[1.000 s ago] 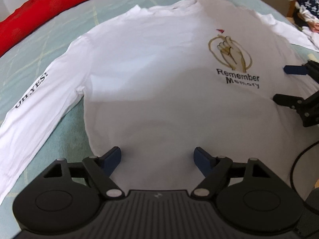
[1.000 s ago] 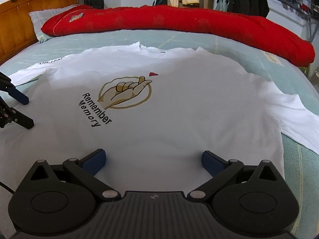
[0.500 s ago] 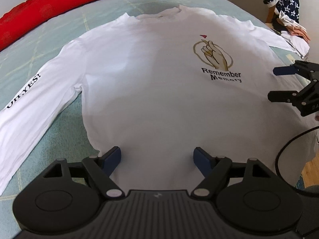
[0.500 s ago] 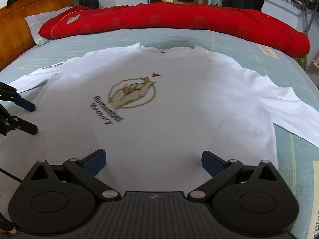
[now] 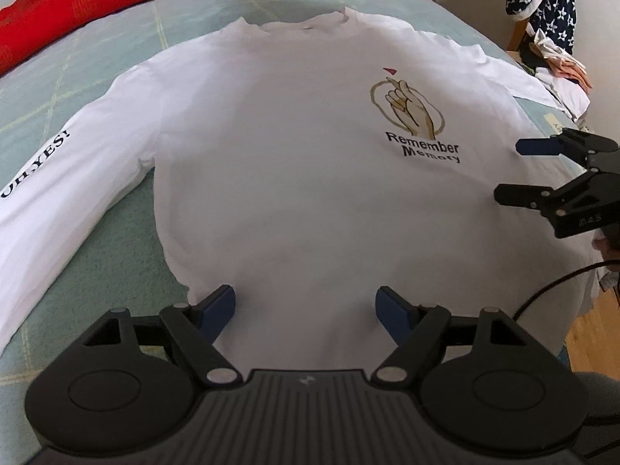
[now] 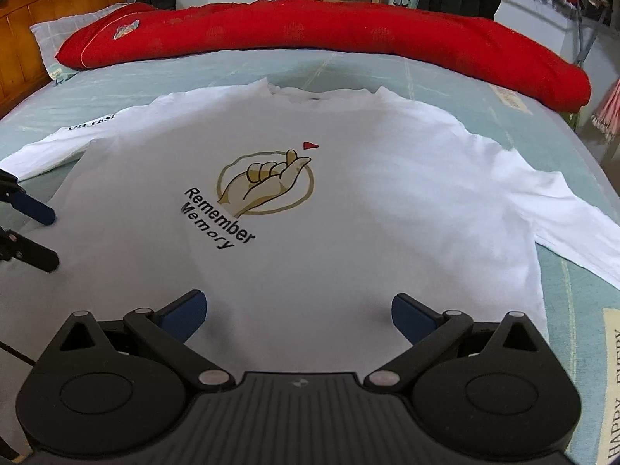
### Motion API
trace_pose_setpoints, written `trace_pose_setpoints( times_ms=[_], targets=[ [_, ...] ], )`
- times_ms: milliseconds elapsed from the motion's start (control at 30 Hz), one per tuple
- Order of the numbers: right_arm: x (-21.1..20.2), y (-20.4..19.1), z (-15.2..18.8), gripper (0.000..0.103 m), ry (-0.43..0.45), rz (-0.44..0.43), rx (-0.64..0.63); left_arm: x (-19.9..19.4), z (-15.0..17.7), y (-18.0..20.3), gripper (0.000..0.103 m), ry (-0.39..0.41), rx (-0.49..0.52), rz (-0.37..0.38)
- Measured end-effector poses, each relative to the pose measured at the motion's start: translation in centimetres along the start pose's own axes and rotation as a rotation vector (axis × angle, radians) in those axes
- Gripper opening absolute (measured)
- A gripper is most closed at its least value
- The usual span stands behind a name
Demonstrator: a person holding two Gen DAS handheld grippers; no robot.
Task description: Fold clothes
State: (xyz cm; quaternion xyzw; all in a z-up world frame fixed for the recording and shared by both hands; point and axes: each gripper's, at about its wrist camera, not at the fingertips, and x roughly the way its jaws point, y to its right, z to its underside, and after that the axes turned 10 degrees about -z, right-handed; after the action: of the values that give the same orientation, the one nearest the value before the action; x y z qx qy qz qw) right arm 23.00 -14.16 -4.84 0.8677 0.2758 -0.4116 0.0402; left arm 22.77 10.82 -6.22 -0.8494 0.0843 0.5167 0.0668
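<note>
A: What lies on the bed?
B: A white shirt, spread flat, front up, below a red quilt. Its chest print reads "Remember Memory".
A: Any other writing?
B: The left view shows "OH,YES!" on a sleeve; the right view shows "HAPPY" on the sheet's edge.
A: And the tools?
B: The left gripper and the right gripper both hover over the hem, jaws spread wide, grasping nothing.
</note>
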Motion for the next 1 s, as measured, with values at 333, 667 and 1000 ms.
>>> trace_pose_setpoints(
  times_ms=[333,667,1000],
  targets=[
    [-0.3,1.0,0.2,0.103,-0.049,-0.03,-0.03,-1.4,-0.3,1.2,0.078,0.048,0.022,-0.036],
    [-2.8,0.0,4.6,0.103,-0.147,-0.012,-0.042,-3.7,6.4,3.9,0.079,-0.054,0.178,-0.132],
    [-2.7,0.6,2.5,0.103,-0.133,0.024,-0.048,-3.9,4.5,4.1,0.073,0.07,0.132,-0.087]
  ],
)
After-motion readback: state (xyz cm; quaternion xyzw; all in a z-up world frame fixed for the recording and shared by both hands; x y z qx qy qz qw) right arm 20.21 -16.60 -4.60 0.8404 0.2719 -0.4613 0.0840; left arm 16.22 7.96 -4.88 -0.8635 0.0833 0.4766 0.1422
